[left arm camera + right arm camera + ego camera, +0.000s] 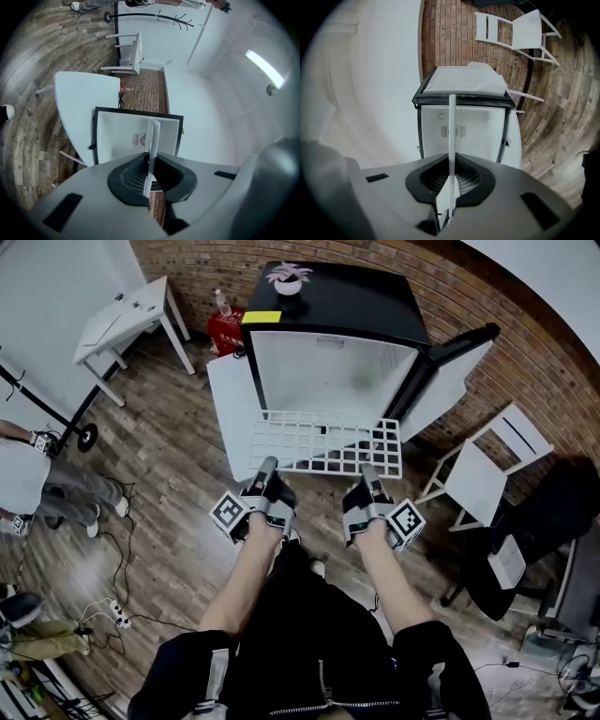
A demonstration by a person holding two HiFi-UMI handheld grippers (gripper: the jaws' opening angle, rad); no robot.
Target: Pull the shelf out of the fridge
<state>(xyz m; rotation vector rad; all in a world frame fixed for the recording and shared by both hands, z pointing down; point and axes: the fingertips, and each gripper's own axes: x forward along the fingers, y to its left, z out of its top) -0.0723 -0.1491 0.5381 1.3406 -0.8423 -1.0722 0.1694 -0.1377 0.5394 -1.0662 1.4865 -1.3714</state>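
Wooden floor [159, 446] is seen below. Nearest, the left gripper [267, 465] and right gripper [367, 471] are each clamped on the near edge of the white wire shelf [319, 442] — held level, just outside the open fridge [337, 362] beyond.

Left tongs [267, 465], right tongs [367, 471]: both clamped.
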